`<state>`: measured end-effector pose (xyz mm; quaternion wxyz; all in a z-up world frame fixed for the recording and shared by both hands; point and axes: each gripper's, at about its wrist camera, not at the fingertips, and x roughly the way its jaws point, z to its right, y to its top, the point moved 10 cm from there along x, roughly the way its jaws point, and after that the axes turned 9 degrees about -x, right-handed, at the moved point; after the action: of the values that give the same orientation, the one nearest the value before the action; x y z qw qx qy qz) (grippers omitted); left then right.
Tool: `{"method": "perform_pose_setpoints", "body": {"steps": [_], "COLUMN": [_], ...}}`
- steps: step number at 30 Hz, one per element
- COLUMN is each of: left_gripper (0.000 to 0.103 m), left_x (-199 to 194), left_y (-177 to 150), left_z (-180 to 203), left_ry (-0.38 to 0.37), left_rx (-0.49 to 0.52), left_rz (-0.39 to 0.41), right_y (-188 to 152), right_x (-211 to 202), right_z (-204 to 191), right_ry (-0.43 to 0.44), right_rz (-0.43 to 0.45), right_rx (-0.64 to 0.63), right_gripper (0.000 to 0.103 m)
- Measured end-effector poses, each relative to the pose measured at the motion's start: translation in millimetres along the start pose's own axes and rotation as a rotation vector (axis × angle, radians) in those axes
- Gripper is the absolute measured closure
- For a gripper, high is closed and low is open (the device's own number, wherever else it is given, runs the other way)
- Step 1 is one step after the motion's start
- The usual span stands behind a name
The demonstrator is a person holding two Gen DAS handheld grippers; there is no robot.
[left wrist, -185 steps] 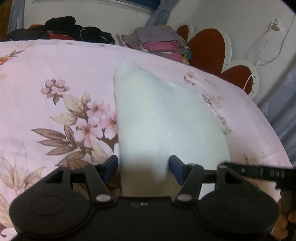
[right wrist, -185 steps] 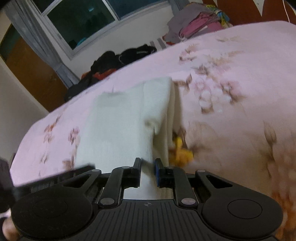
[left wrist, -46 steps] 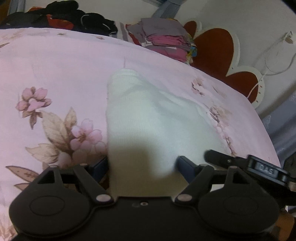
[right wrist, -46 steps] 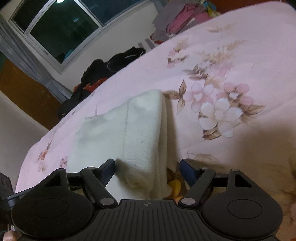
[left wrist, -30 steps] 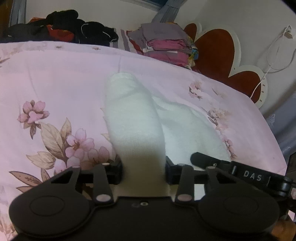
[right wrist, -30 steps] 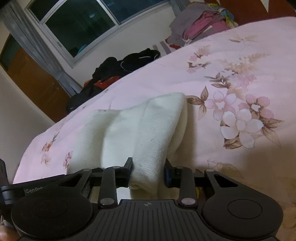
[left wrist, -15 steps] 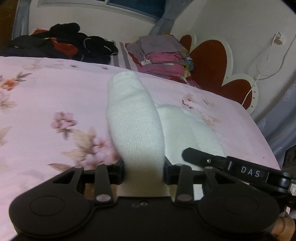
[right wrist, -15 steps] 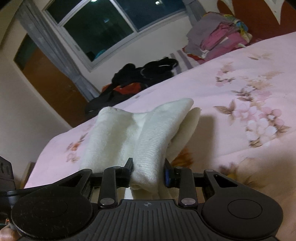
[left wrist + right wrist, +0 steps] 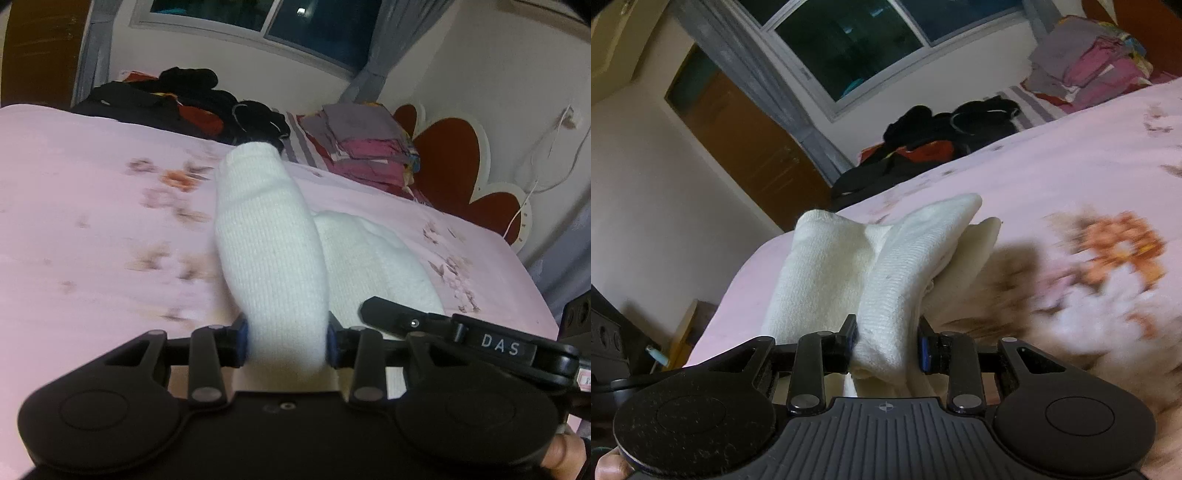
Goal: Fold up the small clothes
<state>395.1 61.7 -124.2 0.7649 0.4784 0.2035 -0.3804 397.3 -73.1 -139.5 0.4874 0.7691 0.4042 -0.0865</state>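
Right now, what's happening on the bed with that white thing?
A person is folding a small white knit garment on the pink floral bedspread. Both handheld grippers are shut on it: the left gripper pinches one bunched edge and the right gripper pinches another. The gripped parts are raised off the bed; the rest trails down toward it. Piles of dark clothes and folded clothes sit at the far side.
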Motion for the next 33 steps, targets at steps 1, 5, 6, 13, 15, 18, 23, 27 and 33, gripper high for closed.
{"method": "perform_pose_setpoints", "body": {"steps": [1, 5, 6, 13, 15, 18, 23, 27, 33], "left_gripper": [0.066, 0.066, 0.066, 0.066, 0.066, 0.066, 0.057, 0.044, 0.045], "left_x": [-9, -34, -38, -39, -30, -12, 19, 19, -5], "left_y": [4, 23, 29, 60, 62, 58, 42, 42, 54], "left_z": [-16, -65, -76, -133, -145, -169, -195, -203, -212], "left_ry": [-0.006, -0.009, -0.008, 0.027, 0.022, 0.040, 0.083, 0.089, 0.122], "left_rx": [-0.005, -0.007, -0.001, 0.008, -0.008, -0.036, -0.014, -0.027, -0.028], "left_rz": [0.002, 0.015, 0.019, 0.030, 0.026, 0.022, 0.002, 0.011, 0.067], "right_y": [-3, -13, -14, -19, -21, -29, -53, -55, -31], "right_x": [6, 36, 45, 103, 119, 148, 179, 177, 160], "right_z": [-15, -74, -88, -131, -129, -115, -81, -67, -68], "right_ry": [-0.005, -0.023, -0.027, -0.030, -0.028, -0.005, -0.018, 0.006, -0.039], "right_rz": [0.002, 0.010, 0.016, 0.009, 0.000, -0.020, -0.082, -0.089, -0.048], "right_rx": [0.000, -0.029, -0.035, -0.035, -0.041, -0.041, -0.019, 0.013, -0.038], "right_gripper": [0.072, 0.072, 0.072, 0.072, 0.072, 0.072, 0.071, 0.069, 0.067]}}
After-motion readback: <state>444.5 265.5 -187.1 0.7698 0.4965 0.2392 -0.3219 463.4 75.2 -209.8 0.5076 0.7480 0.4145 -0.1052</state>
